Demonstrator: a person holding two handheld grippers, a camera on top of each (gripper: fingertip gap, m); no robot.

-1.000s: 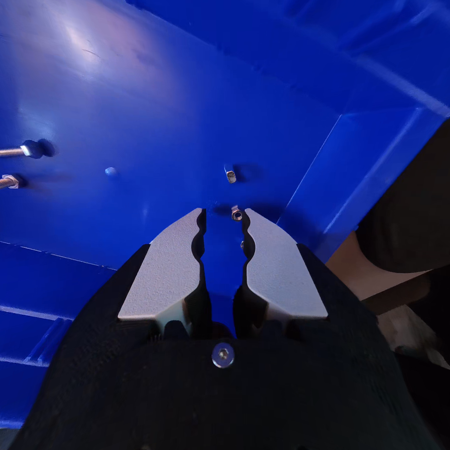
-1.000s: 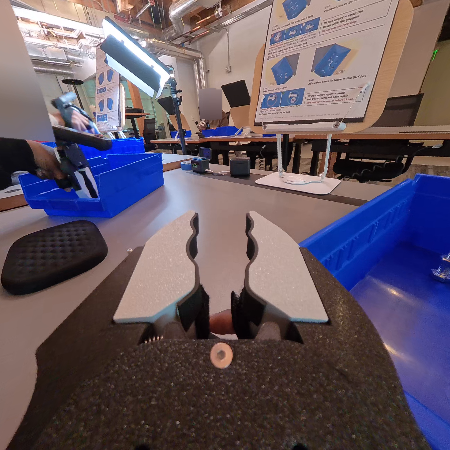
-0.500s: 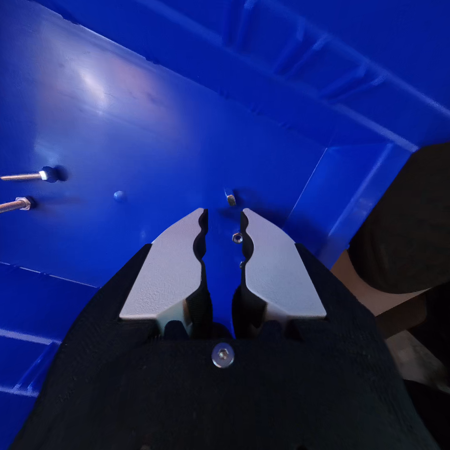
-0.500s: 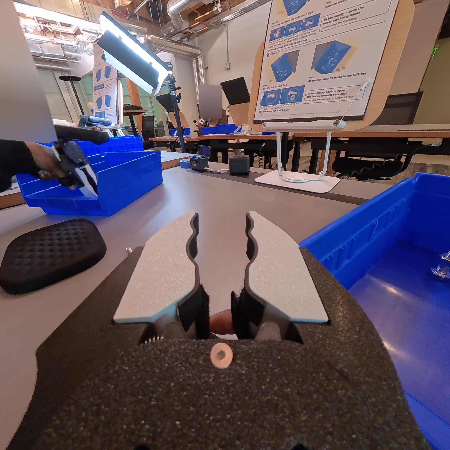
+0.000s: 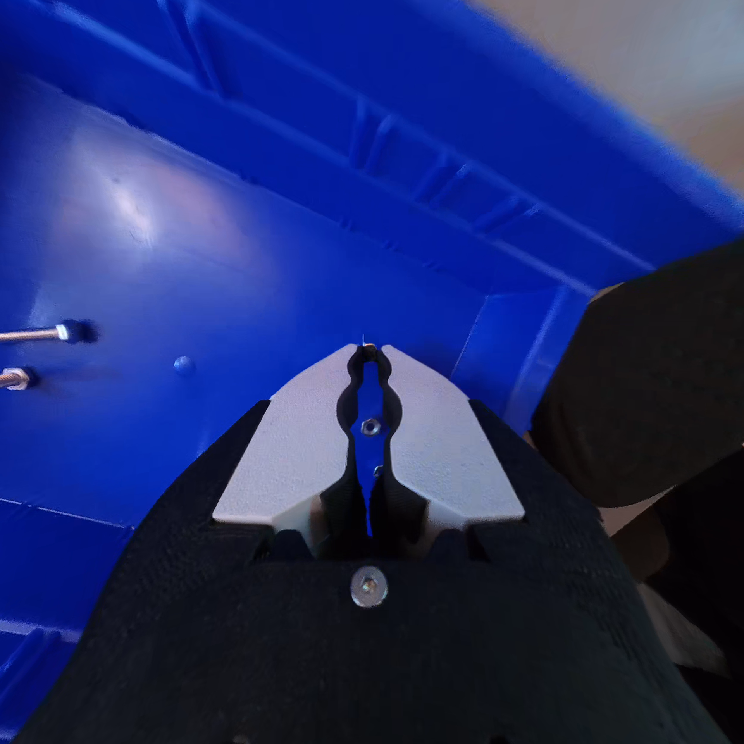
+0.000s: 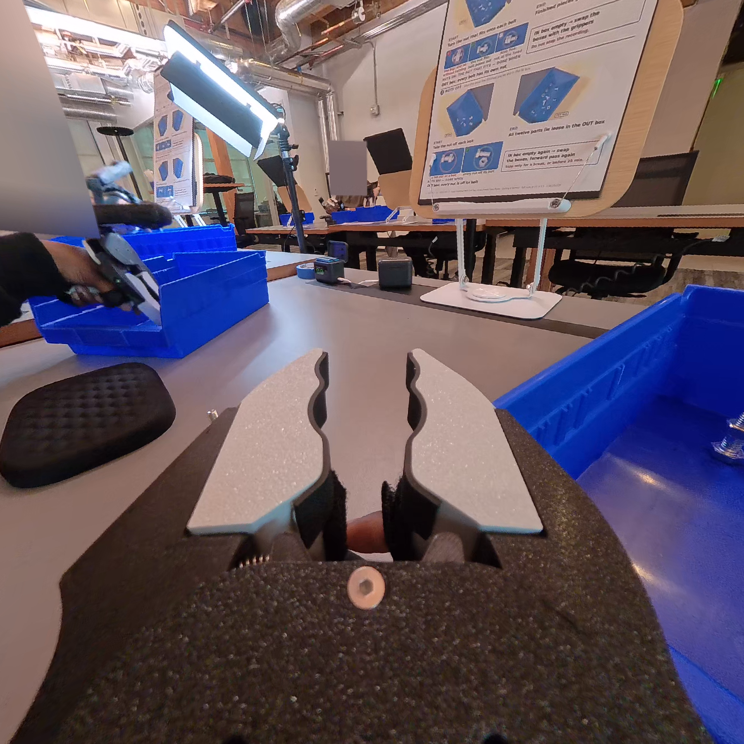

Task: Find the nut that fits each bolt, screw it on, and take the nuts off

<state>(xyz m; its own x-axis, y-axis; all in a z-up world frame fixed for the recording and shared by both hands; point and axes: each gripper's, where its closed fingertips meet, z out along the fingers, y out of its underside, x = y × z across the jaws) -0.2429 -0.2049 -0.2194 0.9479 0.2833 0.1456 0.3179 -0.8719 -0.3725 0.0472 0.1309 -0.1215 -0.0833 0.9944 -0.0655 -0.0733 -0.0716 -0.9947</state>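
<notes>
The left hand-held gripper (image 5: 369, 351) is inside the left blue bin (image 5: 249, 282), its fingertips nearly together and clamped on a small metal nut (image 5: 369, 352) at the very tips. Both pads press against this nut. A second nut (image 5: 370, 426) lies loose on the bin floor, seen through the gap behind the fingertips and touched by neither finger. A third small metal piece (image 5: 377, 470) shows lower in the same gap; its kind cannot be told. Two bolts (image 5: 30, 335) (image 5: 14, 379) lie at the far left of the bin floor, well apart from the gripped nut.

Compared with one second ago, the fingers of this hand-held gripper have closed from a clear opening onto the nut that then lay free on the floor ahead of the tips.

The right hand-held gripper (image 6: 366, 362) is released, fingers well apart, nothing between them, over the grey worktop (image 6: 362, 322) just left of the right blue bin (image 6: 604, 386). Its pose and opening match the earlier frames.
</notes>
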